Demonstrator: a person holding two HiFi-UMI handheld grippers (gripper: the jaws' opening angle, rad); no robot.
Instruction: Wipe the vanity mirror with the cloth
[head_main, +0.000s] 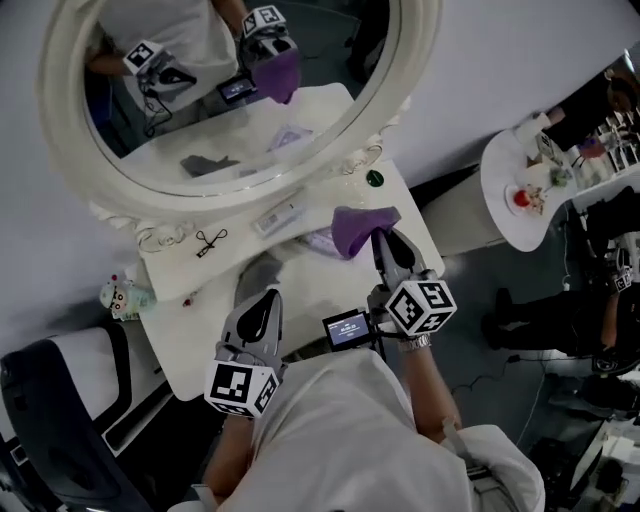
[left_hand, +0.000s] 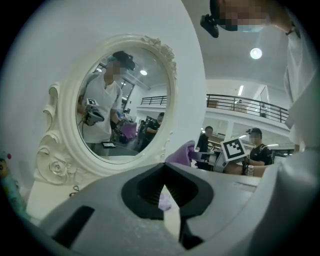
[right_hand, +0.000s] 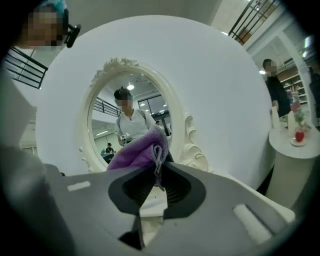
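The oval vanity mirror (head_main: 230, 90) in its white ornate frame stands at the back of the white vanity table (head_main: 180, 330). It also fills the left gripper view (left_hand: 122, 100) and the right gripper view (right_hand: 127, 117). My right gripper (head_main: 382, 236) is shut on a purple cloth (head_main: 358, 226), held above the table short of the glass; the cloth (right_hand: 137, 150) bunches over the jaws. The left gripper (head_main: 262, 298) hovers over the table's front with its jaws together, holding nothing; the cloth (left_hand: 181, 152) shows beyond it.
On the table lie a small black tool (head_main: 209, 241), a flat white box (head_main: 279, 213), a green round thing (head_main: 374, 178) and a lilac piece (head_main: 320, 240). A small bottle (head_main: 125, 295) stands off the left edge. A round white side table (head_main: 525, 185) is at right.
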